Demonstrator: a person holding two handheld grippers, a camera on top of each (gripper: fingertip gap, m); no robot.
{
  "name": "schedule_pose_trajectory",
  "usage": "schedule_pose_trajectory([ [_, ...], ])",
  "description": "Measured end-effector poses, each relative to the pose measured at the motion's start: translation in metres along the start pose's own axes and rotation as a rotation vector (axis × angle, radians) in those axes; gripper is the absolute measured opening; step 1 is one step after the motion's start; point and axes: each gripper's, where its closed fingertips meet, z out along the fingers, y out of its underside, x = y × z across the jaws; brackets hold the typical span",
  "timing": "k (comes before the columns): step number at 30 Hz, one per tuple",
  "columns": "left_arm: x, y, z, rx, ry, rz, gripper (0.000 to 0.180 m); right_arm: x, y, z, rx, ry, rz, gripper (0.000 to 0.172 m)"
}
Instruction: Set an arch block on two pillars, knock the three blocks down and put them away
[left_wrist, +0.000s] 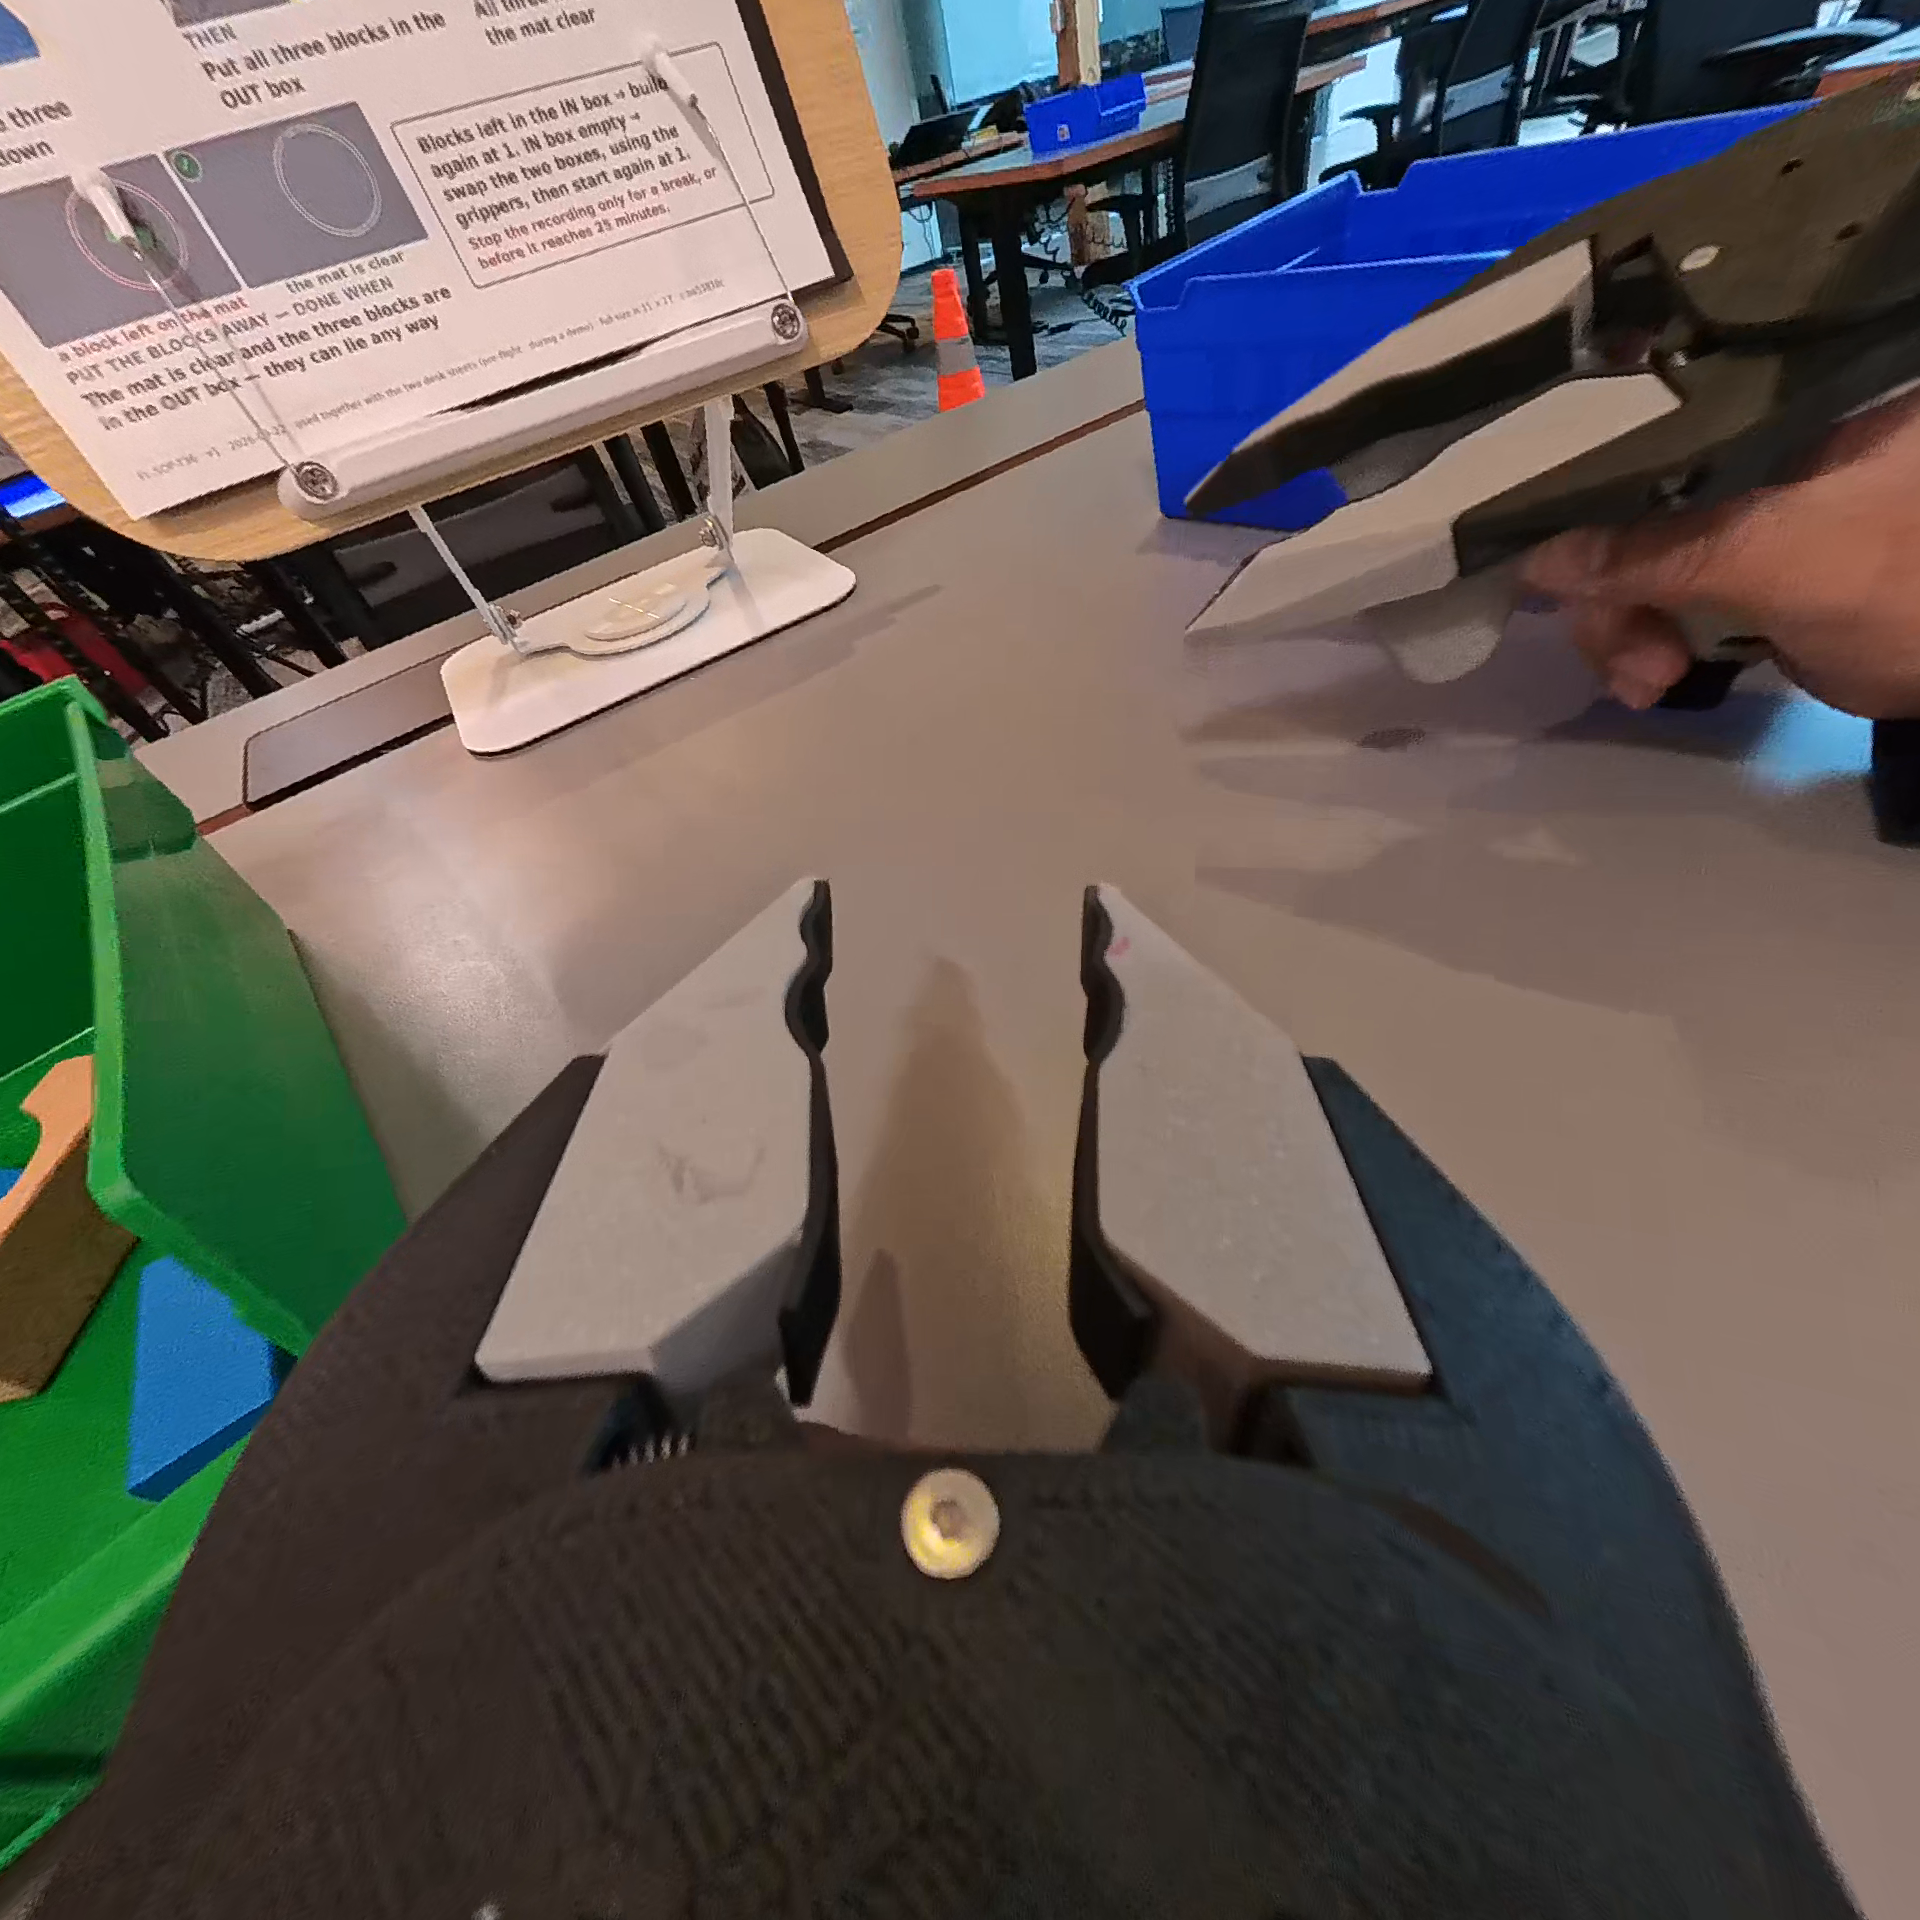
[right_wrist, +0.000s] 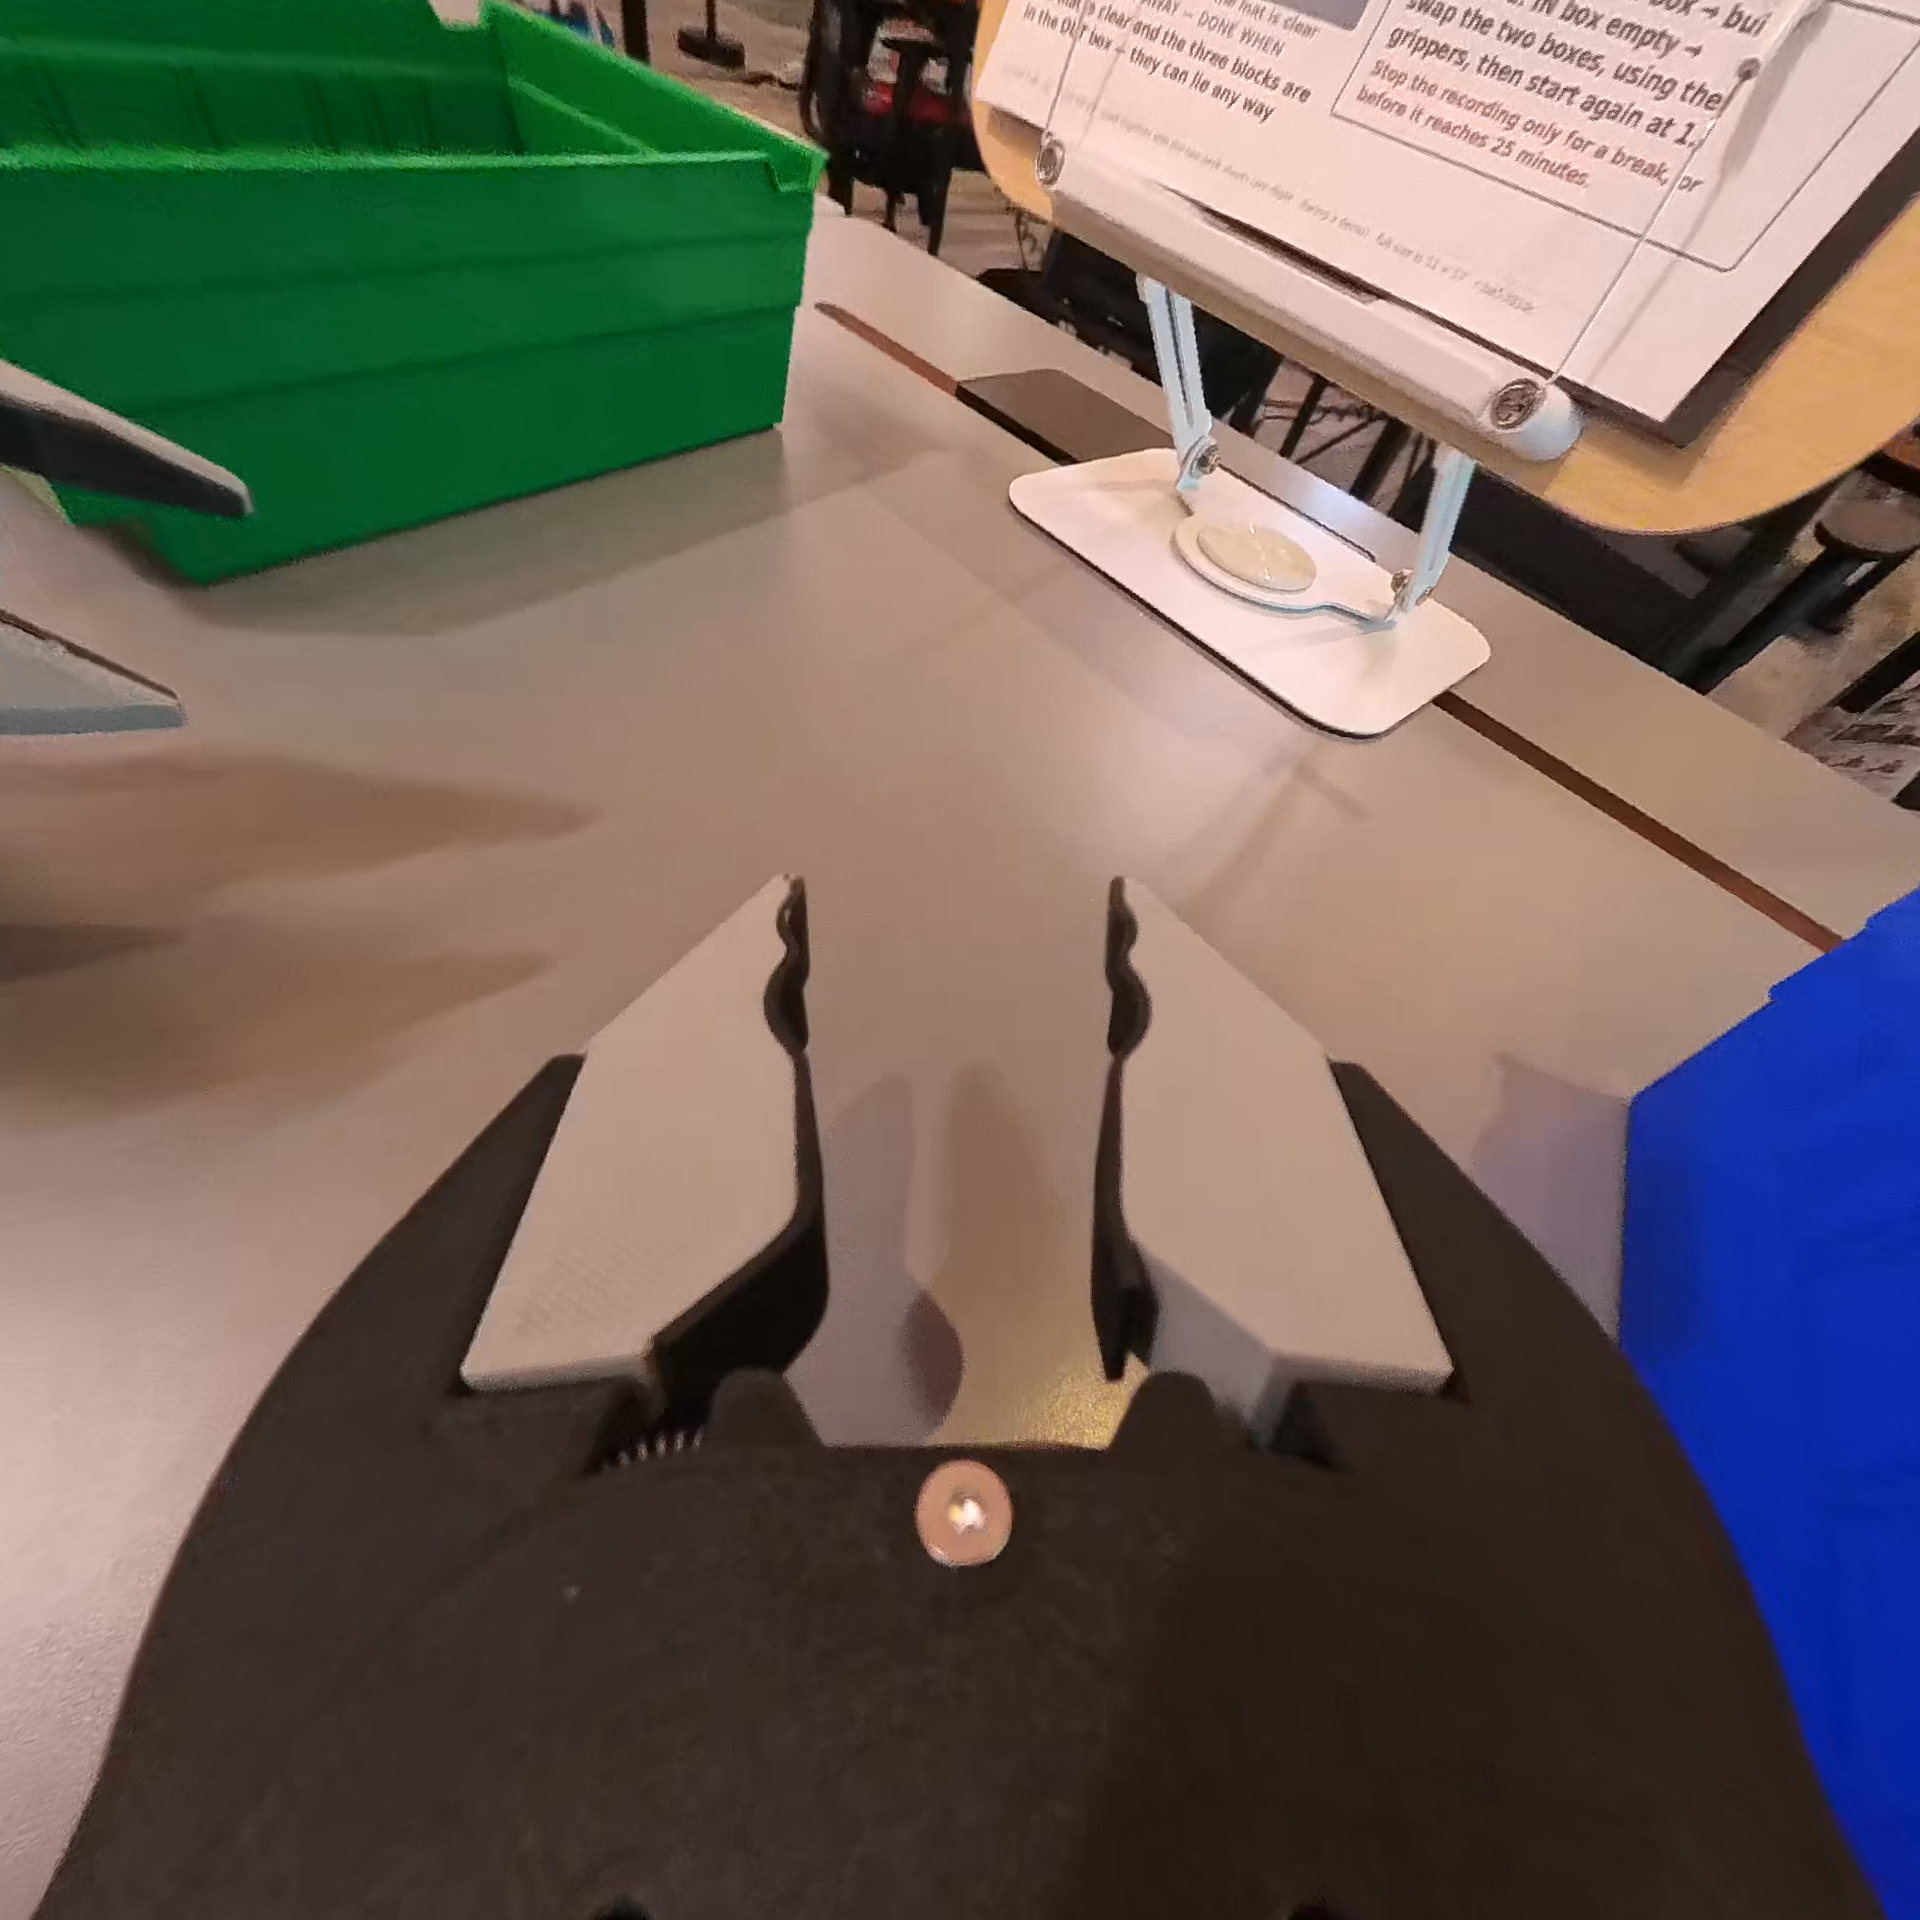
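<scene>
Wooden arch block (left_wrist: 47, 1236) and a blue block (left_wrist: 197, 1382) lie in the green bin (left_wrist: 229, 1091) at my near left. Both my left jaws and right jaws gape with nothing between them, over the bare grey bench (left_wrist: 1039, 727); blue bin (left_wrist: 1299, 312) far right.

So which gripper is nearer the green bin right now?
Left. The left gripper hangs open right beside the green bin, which sits at its left; the right gripper is open across the table by the blue bin.
</scene>
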Motion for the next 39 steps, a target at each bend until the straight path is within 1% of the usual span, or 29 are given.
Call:
schedule_pose_trajectory([
  [2,-0.004,-0.001,-0.003,0.015,-0.023,-0.011,0.046,0.000,-0.002,0.001,0.011,-0.012,0.027,0.060],
  [6,-0.019,0.005,-0.004,-0.020,-0.075,-0.061,0.042,0.000,-0.004,0.000,0.009,0.013,0.006,0.059],
  [7,-0.025,0.009,-0.004,-0.045,-0.105,-0.066,0.040,0.000,-0.006,-0.002,0.019,0.019,-0.013,0.059],
  [9,-0.041,0.021,-0.001,-0.121,-0.193,-0.038,0.024,-0.004,-0.014,-0.008,0.057,0.008,-0.041,0.061],
  [11,-0.049,0.030,0.000,-0.179,-0.216,-0.022,0.024,-0.009,-0.023,-0.016,0.108,-0.018,-0.053,0.064],
  [13,-0.048,0.038,-0.001,-0.220,-0.173,-0.038,0.031,-0.010,-0.031,-0.026,0.159,-0.015,-0.071,0.064],
  [15,-0.040,0.045,-0.006,-0.256,-0.084,-0.072,0.031,-0.008,-0.035,-0.040,0.185,0.011,-0.101,0.068],
  [16,-0.040,0.049,-0.009,-0.273,-0.071,-0.095,0.033,-0.005,-0.036,-0.050,0.206,0.036,-0.116,0.069],
  [18,-0.044,0.051,-0.016,-0.276,-0.093,-0.116,0.049,0.000,-0.041,-0.074,0.271,0.097,-0.117,0.068],
  [21,-0.046,0.043,-0.025,-0.216,-0.132,-0.079,0.051,0.007,-0.040,-0.112,0.367,0.124,-0.002,0.070],
  [23,-0.047,0.036,-0.030,-0.166,-0.162,-0.051,0.050,0.022,-0.037,-0.134,0.418,0.198,0.059,0.068],
  [24,-0.047,0.034,-0.031,-0.151,-0.168,-0.041,0.049,0.033,-0.033,-0.142,0.418,0.249,0.069,0.067],
  [26,-0.047,0.033,-0.032,-0.145,-0.185,-0.025,0.049,0.052,-0.024,-0.155,0.407,0.329,0.129,0.072],
  [28,-0.049,0.033,-0.032,-0.149,-0.202,-0.014,0.050,0.063,-0.018,-0.165,0.382,0.375,0.178,0.073],
  [29,-0.051,0.033,-0.033,-0.145,-0.216,-0.021,0.052,0.071,-0.013,-0.171,0.345,0.422,0.174,0.071],
  [31,-0.058,0.030,-0.037,-0.113,-0.240,-0.065,0.055,0.084,-0.004,-0.178,0.223,0.491,0.160,0.076],
  [32,-0.063,0.026,-0.041,-0.080,-0.260,-0.092,0.054,0.090,-0.003,-0.182,0.175,0.503,0.181,0.084],
  [33,-0.069,0.022,-0.046,-0.040,-0.287,-0.108,0.049,0.093,-0.001,-0.184,0.129,0.489,0.208,0.089],
  [35,-0.080,0.017,-0.055,0.012,-0.348,-0.105,0.035,0.096,0.013,-0.183,0.014,0.451,0.262,0.090],
  [36,-0.083,0.017,-0.056,0.013,-0.363,-0.095,0.036,0.098,0.024,-0.181,-0.042,0.441,0.273,0.090],
  [37,-0.085,0.020,-0.056,-0.003,-0.363,-0.082,0.034,0.101,0.034,-0.180,-0.087,0.436,0.274,0.089],
  [38,-0.087,0.023,-0.055,-0.024,-0.358,-0.076,0.029,0.103,0.043,-0.177,-0.114,0.430,0.274,0.082],
  [39,-0.089,0.025,-0.055,-0.032,-0.356,-0.079,0.022,0.101,0.052,-0.172,-0.140,0.397,0.279,0.066],
])
